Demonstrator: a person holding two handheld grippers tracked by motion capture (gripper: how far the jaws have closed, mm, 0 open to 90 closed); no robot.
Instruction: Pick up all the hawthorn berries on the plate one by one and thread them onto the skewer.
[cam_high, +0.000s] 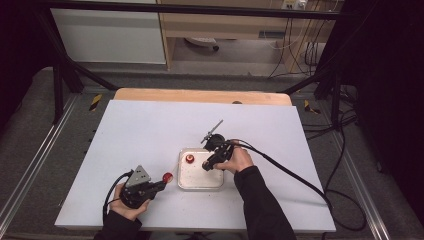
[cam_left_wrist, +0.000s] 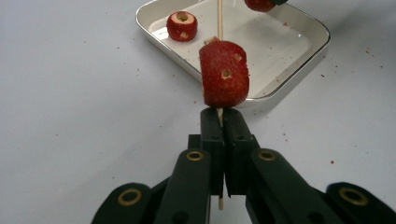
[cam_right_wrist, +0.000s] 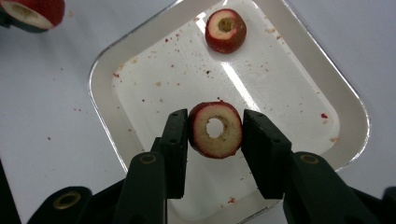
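- The left claw (cam_left_wrist: 220, 122) rises from the bottom edge, its two black jaws pressed together on a thin wooden skewer (cam_left_wrist: 219, 21).
- A red cored fruit piece (cam_left_wrist: 224, 74) is threaded on the skewer, just above the jaw tips.
- The skewer runs on upward past the fruit to the top edge.
- Behind it, a shallow white tray (cam_left_wrist: 299, 70) lies on the pale table (cam_left_wrist: 70, 116).
- Another cored fruit piece (cam_left_wrist: 181, 26) lies in the tray, near its far corner.
- A third red piece (cam_left_wrist: 259, 4) is cut off by the top edge.
- Small red specks dot the table around the tray.
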